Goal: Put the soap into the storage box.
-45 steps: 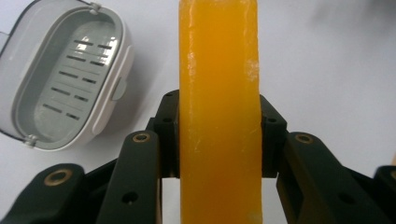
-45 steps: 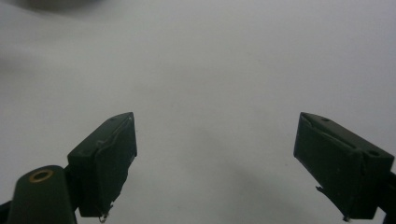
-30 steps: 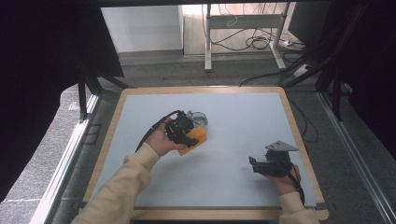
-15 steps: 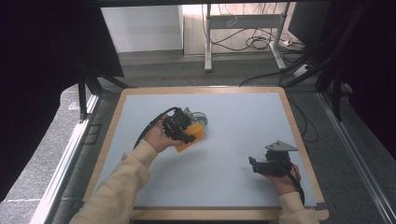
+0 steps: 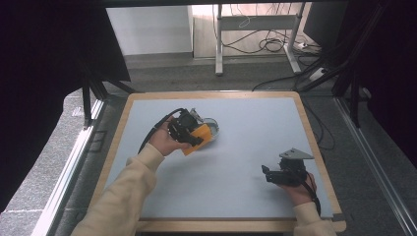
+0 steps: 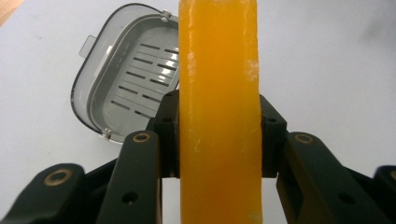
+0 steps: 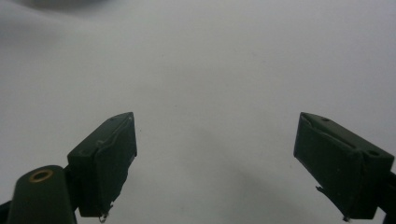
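My left gripper (image 5: 191,133) is shut on an orange bar (image 5: 199,138), gripping its two long sides. In the left gripper view the orange bar (image 6: 219,93) stands upright between the black pads (image 6: 168,126). Just beyond it lies an open grey box (image 6: 126,79) with a slotted tray inside. In the high view the grey box (image 5: 213,129) sits on the mat right behind the bar. My right gripper (image 5: 268,173) rests low at the right of the mat, far from the box. The right gripper (image 7: 215,158) is open, with bare mat between its jaws.
The work surface is a pale blue-grey mat (image 5: 255,128) in a wooden frame (image 5: 313,142). Table legs and cables (image 5: 265,44) stand on the floor beyond the far edge. A metal rail (image 5: 74,162) runs along the left side.
The left hand has shifted only slightly, with the orange bar still in its grip. The right gripper has stayed still.
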A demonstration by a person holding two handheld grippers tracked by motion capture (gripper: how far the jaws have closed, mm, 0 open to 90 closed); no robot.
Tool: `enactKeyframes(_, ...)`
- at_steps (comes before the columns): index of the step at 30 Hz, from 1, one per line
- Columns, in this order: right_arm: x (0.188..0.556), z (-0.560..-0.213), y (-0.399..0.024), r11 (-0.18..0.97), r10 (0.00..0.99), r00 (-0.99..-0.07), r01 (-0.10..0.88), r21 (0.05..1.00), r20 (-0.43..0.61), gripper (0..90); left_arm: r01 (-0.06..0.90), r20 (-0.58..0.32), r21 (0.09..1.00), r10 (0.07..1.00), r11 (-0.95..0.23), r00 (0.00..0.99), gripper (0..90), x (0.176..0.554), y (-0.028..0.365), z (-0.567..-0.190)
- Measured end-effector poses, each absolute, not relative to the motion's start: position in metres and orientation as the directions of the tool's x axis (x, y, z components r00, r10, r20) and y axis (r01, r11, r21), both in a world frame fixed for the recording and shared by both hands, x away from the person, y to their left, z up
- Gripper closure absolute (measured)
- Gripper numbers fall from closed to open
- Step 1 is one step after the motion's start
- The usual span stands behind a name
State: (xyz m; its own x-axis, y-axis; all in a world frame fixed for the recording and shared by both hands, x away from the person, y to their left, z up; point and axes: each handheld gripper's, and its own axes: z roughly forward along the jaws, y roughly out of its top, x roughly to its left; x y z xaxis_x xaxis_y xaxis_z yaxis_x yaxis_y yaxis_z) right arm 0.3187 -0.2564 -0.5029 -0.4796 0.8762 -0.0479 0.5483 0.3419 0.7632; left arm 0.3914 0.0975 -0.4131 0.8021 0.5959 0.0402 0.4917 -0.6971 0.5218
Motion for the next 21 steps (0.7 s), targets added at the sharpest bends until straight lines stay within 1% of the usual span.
enactKeyframes(13, 0.318, -0.502, -0.255, 0.343, 0.87, -0.492, 0.54, 0.769, -0.043, 13.5, 0.52, 0.013, 0.543, 0.626, -0.659, 0.78, 62.1, 0.403, 0.113, -0.413)
enactKeyframes(21, 0.318, -0.502, -0.256, 0.341, 0.871, -0.489, 0.541, 0.769, -0.042, 13.5, 0.509, 0.041, 0.548, 0.628, -0.664, 0.777, 62.0, 0.414, 0.12, -0.412)
